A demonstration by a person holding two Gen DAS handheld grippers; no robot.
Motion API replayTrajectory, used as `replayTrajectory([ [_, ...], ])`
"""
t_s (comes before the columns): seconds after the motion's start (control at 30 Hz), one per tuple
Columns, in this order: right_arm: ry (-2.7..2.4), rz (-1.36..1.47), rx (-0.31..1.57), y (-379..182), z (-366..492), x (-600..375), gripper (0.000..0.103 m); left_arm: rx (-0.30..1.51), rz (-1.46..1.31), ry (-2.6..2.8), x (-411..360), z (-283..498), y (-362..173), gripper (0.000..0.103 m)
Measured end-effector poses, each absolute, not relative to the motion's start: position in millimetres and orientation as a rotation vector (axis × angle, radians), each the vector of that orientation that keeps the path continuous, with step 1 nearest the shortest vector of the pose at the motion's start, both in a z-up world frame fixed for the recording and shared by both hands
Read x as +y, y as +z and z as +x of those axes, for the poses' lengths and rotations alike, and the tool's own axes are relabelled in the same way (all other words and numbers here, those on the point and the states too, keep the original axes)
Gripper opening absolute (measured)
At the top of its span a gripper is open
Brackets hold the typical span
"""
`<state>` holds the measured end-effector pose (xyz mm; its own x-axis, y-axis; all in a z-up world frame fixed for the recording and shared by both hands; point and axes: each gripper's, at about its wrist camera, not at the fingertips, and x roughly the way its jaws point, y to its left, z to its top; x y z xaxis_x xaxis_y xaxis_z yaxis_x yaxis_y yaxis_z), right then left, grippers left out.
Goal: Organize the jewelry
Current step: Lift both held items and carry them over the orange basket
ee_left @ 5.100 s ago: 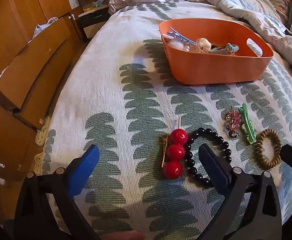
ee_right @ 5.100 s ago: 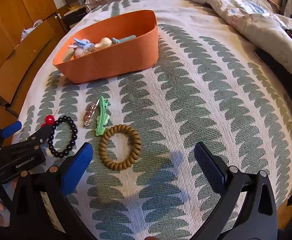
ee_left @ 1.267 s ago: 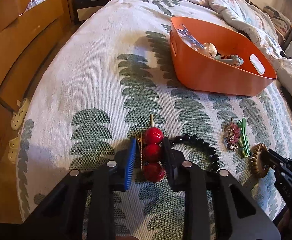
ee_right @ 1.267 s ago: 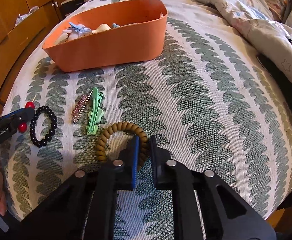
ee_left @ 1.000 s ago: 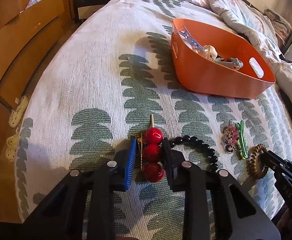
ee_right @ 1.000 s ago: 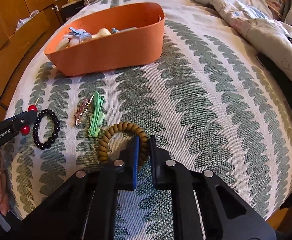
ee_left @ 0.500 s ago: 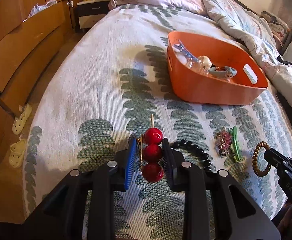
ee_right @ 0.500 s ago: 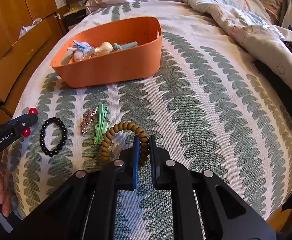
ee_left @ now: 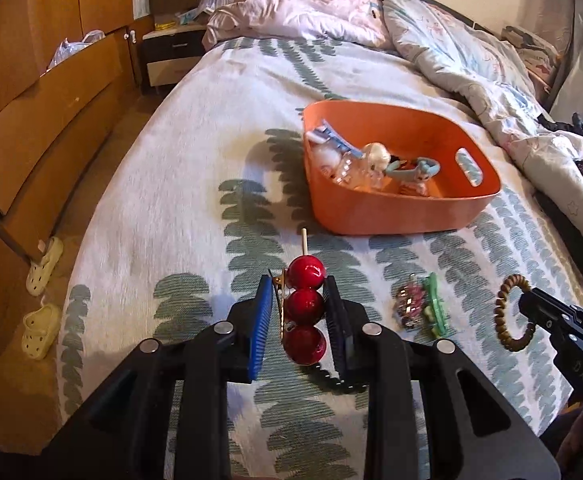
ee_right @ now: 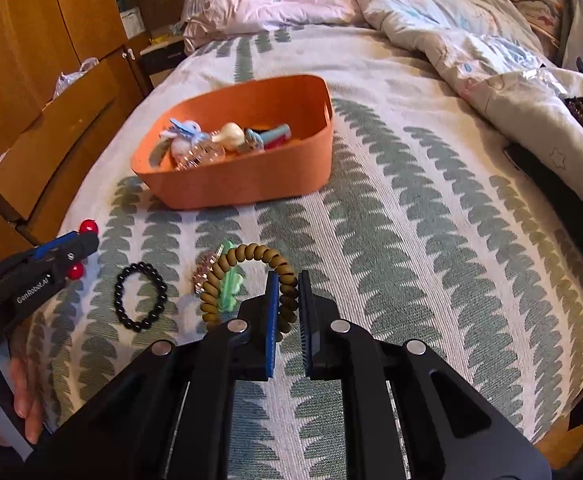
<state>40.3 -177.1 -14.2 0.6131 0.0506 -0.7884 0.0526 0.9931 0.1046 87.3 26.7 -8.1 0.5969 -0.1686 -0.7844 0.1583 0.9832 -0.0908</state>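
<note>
My left gripper (ee_left: 298, 300) is shut on a red three-ball hair clip (ee_left: 304, 304) and holds it above the bedspread. My right gripper (ee_right: 289, 300) is shut on a brown coil hair tie (ee_right: 235, 276), lifted off the bed; it also shows in the left wrist view (ee_left: 509, 312). An orange bin (ee_left: 399, 210) with several hair pieces stands ahead on the bed (ee_right: 227, 180). A black bead bracelet (ee_right: 141, 296), a green clip (ee_left: 435, 312) and a pink jewelled clip (ee_left: 407, 306) lie on the bedspread.
The bed's left edge drops to a wooden floor with pale slippers (ee_left: 43, 264). Wooden drawers (ee_left: 51, 120) stand at the left. A rumpled duvet (ee_right: 491, 60) lies at the back right.
Both grippers closed on their items and lifted them off the bedspread. Both have risen and drawn back; the black bracelet stays on the bed.
</note>
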Motion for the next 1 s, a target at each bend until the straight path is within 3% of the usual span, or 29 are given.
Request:
replayTrajectory([
  [1.0,0.094,0.083,0.772,94.6,115.7,-170.4,0.010,0.770,0.031,-0.242,-10.4,133.7,63.3,0.028],
])
